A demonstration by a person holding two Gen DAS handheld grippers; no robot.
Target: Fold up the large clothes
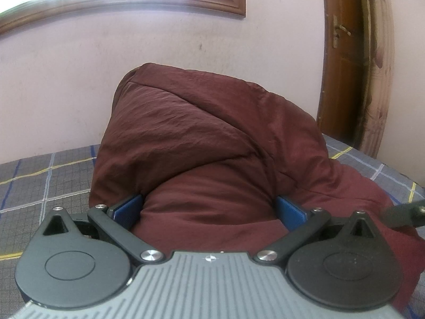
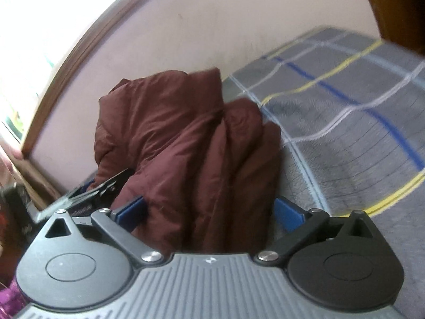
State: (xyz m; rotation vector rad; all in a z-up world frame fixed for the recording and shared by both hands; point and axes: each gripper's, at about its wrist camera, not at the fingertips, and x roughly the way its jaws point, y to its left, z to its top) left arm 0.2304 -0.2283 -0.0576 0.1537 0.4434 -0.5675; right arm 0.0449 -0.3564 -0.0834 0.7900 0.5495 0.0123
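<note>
A dark maroon garment [image 1: 202, 138] rises in a bunched heap in front of the left wrist camera, above the bed. My left gripper [image 1: 209, 210] has its blue-padded fingers [image 1: 130, 210] spread wide with a thick fold of the garment filling the gap between them. In the right wrist view the same maroon garment [image 2: 186, 138] hangs in folds. My right gripper [image 2: 209, 210] also stands wide with cloth bunched between its blue pads [image 2: 288, 212]. The tips of both grippers are hidden by fabric. The other gripper shows at the left of the right wrist view [image 2: 101, 188].
A grey checked bedsheet with blue, white and yellow lines [image 1: 47, 186] covers the bed [image 2: 345, 106]. A pale pink wall [image 1: 79, 79] stands behind, with a wooden window frame [image 1: 132, 0] above and a wooden door [image 1: 345, 66] at right.
</note>
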